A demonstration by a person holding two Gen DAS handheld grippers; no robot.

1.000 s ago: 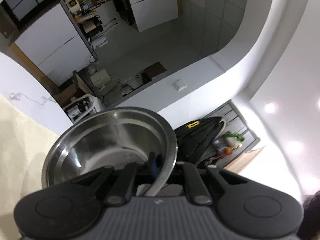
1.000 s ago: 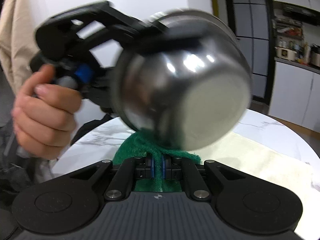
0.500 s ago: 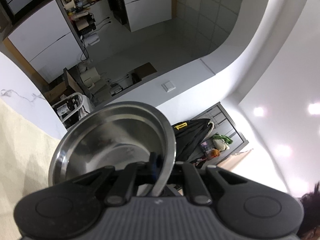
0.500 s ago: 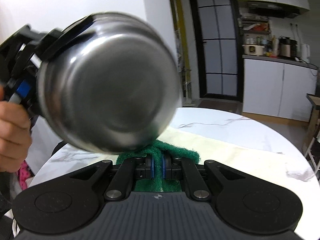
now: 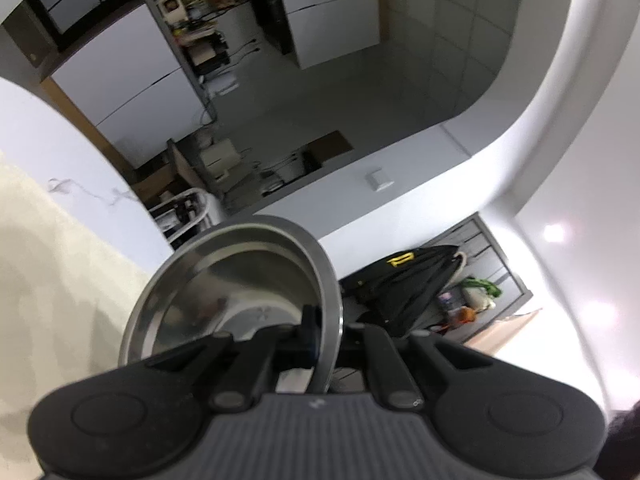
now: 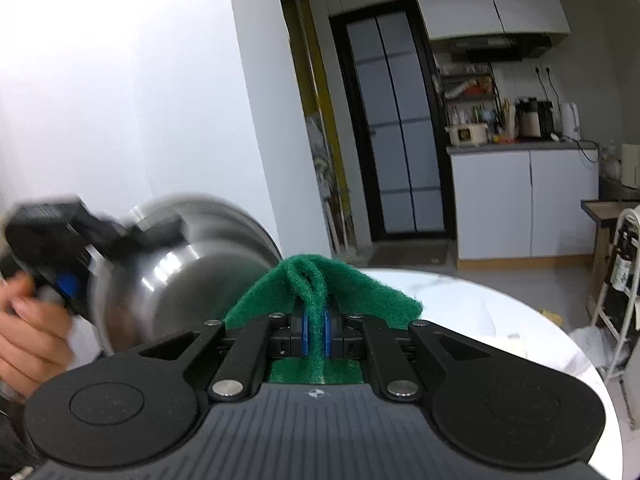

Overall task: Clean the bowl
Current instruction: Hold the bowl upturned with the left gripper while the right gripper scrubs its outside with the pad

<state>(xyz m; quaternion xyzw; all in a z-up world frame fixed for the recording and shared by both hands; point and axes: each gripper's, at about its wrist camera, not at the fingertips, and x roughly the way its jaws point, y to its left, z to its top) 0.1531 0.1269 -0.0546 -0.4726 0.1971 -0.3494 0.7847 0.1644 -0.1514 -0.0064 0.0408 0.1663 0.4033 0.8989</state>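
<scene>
Bowl of shiny round steel (image 6: 188, 264) has swung off your folded green scouring pad (image 6: 320, 292) toward nine o'clock, so scrubbing has paused. Your left claw (image 5: 320, 332) stays clamped on its rim, right claw (image 6: 315, 332) pinching the pad; bring them together again.

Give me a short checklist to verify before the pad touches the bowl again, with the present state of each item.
1. Left gripper shut on the bowl rim: ok.
2. Right gripper shut on the green scouring pad: ok.
3. Pad touching the bowl: not ok, beside its outer wall, apart.
4. Bowl held steady: not ok, blurred in the right wrist view.
5. Bowl inside clean: cannot tell.
</scene>
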